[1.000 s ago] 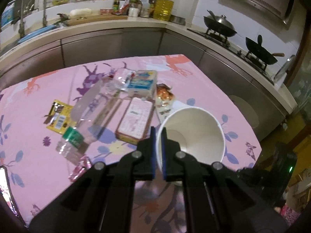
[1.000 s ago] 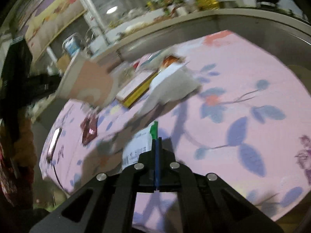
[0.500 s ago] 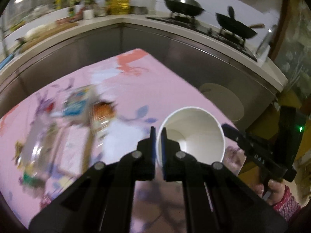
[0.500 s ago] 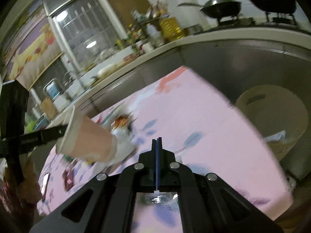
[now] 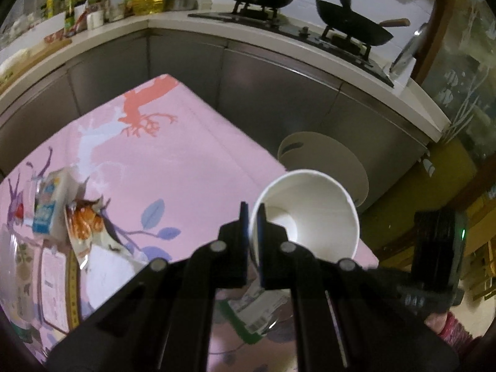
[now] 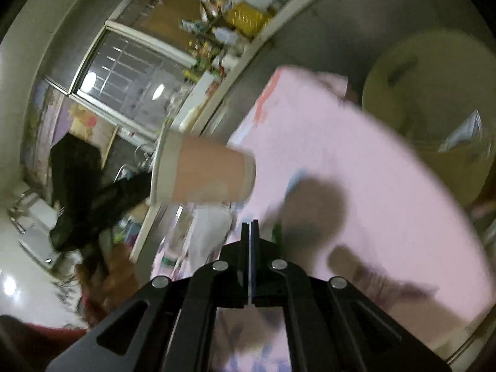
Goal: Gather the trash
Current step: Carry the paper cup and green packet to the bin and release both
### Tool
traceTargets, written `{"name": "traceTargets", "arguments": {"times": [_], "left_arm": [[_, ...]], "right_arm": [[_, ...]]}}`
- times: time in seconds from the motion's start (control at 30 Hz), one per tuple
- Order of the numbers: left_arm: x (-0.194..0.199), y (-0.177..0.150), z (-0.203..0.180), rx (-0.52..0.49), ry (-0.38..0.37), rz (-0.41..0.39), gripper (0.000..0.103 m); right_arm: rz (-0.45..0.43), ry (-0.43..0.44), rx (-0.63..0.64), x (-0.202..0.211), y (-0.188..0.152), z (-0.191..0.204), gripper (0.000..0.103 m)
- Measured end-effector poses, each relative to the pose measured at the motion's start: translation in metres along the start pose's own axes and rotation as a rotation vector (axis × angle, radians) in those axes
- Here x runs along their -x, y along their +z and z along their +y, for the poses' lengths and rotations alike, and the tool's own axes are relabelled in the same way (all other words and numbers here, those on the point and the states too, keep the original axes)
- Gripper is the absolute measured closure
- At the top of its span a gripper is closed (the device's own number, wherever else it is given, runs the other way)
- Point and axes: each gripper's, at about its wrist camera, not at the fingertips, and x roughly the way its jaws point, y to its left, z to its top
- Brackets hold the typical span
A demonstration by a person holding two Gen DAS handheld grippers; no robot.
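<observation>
paper cup (image 5: 305,214) sits pinched by its rim in your left tool (image 5: 252,217), held above the pink table (image 5: 186,155) edge, near the pale bin (image 5: 325,161) on the floor. your right tool (image 6: 250,229) is clenched on a thin labelled wrapper (image 5: 257,310), seen blurred under the cup

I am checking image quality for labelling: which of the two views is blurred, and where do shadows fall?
Left wrist view: mostly sharp, the paper cup in the left gripper is crisp, only the litter at the left edge smears. Right wrist view: strongly motion-blurred; dark shadows lie on the pink tablecloth ahead of the right gripper.
</observation>
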Motion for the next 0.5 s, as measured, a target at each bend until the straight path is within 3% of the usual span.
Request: {"name": "traceTargets", "arguments": {"times": [0.1,0.13,0.17,0.23,0.37,0.5], "left_arm": [[0.002,-0.005,0.007,0.013,0.003,0.005,0.098],[0.003,-0.006,0.009,0.018,0.005,0.006,0.098],[0.003,-0.008,0.011,0.022,0.006,0.006,0.098],[0.005,-0.010,0.014,0.031,0.006,0.008,0.098],[0.012,-0.013,0.022,0.042,0.007,-0.004,0.098],[0.015,-0.014,0.027,0.053,0.007,-0.014,0.098]], "right_arm": [[0.063,-0.018,0.019,-0.006,-0.020,0.005,0.091],[0.074,-0.028,0.032,-0.009,-0.026,0.008,0.076],[0.073,-0.035,0.036,-0.009,-0.030,0.009,0.053],[0.037,-0.050,0.035,-0.006,-0.033,0.010,0.031],[0.006,-0.124,0.058,-0.004,-0.034,0.017,0.030],[0.069,-0.190,0.087,-0.021,-0.034,0.019,0.032]]}}
